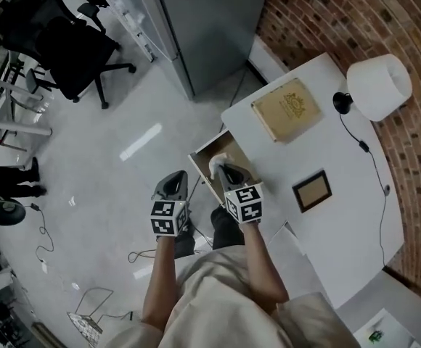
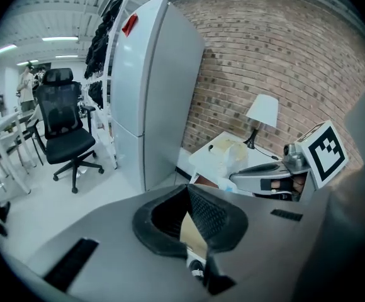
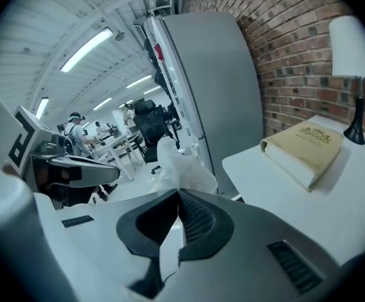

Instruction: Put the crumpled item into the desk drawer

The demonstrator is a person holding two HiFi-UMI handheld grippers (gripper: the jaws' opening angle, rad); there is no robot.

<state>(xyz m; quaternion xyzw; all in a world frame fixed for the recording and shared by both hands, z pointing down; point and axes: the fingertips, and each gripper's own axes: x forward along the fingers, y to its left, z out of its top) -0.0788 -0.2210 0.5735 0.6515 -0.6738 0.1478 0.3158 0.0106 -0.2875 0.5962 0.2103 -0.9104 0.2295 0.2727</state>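
Two grippers show at the centre of the head view, and only the right gripper (image 1: 223,169) matters for the coming move. Its jaws are clamped on the white crumpled item (image 1: 216,163), which sticks out past the jaw tips in the right gripper view (image 3: 173,168). The item hangs right over the open drawer (image 1: 226,145), which is pulled out from the left edge of the white desk (image 1: 327,143). The likely next move is therefore a short drop straight down, then letting go. The left gripper (image 1: 173,182) sits just left of the drawer front, over the floor, jaws together with nothing between them. A book (image 1: 286,109), a lamp (image 1: 379,87) and a picture frame (image 1: 312,191) lie on the desktop, well clear of the drawer mouth. Nothing appears to block the way in.
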